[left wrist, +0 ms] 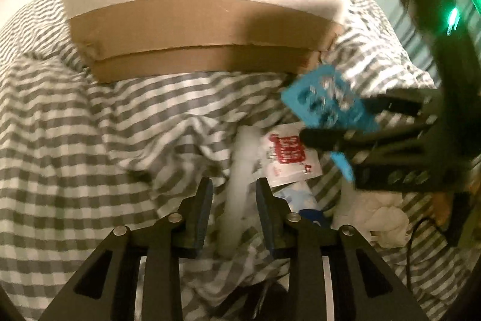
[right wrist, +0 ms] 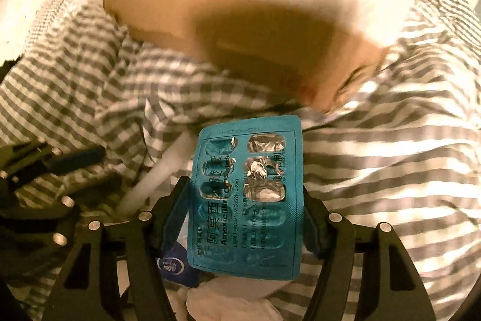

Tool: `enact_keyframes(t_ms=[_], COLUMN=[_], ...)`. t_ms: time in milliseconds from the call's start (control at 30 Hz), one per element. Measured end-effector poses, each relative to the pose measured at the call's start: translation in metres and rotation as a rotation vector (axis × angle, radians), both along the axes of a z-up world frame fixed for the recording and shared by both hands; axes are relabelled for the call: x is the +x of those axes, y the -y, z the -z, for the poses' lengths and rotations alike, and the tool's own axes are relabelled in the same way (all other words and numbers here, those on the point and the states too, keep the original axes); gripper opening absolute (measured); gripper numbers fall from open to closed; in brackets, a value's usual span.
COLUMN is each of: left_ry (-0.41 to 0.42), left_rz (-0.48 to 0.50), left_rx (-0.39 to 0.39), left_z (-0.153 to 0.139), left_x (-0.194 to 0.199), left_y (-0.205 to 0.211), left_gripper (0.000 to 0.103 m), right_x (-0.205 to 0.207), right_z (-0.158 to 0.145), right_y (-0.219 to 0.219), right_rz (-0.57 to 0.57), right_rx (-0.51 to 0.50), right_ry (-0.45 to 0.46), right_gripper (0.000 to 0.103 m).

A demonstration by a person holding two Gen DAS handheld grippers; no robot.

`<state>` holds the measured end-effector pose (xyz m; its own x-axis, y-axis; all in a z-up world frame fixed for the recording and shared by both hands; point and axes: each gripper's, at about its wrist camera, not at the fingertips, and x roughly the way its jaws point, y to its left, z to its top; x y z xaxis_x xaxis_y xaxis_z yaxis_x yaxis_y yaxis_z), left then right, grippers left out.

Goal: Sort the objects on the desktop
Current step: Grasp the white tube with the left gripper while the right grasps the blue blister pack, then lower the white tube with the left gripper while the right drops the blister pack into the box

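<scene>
My right gripper [right wrist: 245, 185] is shut on a blue amoxicillin blister pack [right wrist: 246, 194] and holds it above the checked cloth; the left wrist view shows it at right [left wrist: 327, 104]. My left gripper [left wrist: 234, 185] is open, its jaws on either side of a white tube [left wrist: 239, 179] that lies on the cloth, seen in the right wrist view too [right wrist: 159, 170]. A white sachet with a red label [left wrist: 285, 155] lies just right of the tube. A cardboard box [left wrist: 204, 20] with a white tape band stands beyond both grippers.
Grey-and-white checked cloth [left wrist: 75, 140] covers the surface in folds. Crumpled white tissue [left wrist: 381, 218] lies at the right. A blue packet [right wrist: 176, 263] lies under the right gripper. A black cable [left wrist: 418, 233] runs at the right edge.
</scene>
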<state>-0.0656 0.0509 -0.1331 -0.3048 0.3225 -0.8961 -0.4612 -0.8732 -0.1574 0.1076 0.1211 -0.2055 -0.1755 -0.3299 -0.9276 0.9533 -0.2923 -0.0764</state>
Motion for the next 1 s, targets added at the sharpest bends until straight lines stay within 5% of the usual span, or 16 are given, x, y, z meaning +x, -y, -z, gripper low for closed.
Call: enact_keyframes(t_ms=[300, 367, 500, 767, 1000], left_ry=[0.063, 0.077, 0.048, 0.006, -0.118], left_rz=[0.005, -0.002, 0.015, -0.035, -0.09], left_rx=[-0.067, -0.036, -0.066, 0.077, 0.152], left_z=[0.055, 0.056, 0.04, -0.021, -0.066], left_x=[-0.02, -0.021, -0.013, 0.006, 0.012], left_y=[-0.012, -0.009, -0.01, 0.01, 0.01], left_gripper=[0.031, 0.01, 0.007, 0.007, 0.007], right_x=[-0.01, -0.012, -0.001, 0.009, 0.026], right_z=[-0.025, -0.024, -0.019, -0.047, -0.09], right_y=[-0.011, -0.013, -0.008, -0.022, -0.039], right_rz=[0.051, 0.052, 0.048, 0.038, 0.013], right_rx=[-0.066, -0.063, -0.067, -0.145, -0.277], right_ry=[0.052, 0.06, 0.061, 0.056, 0.044], right_gripper=[0.065, 0.065, 0.065, 0.065, 0.065])
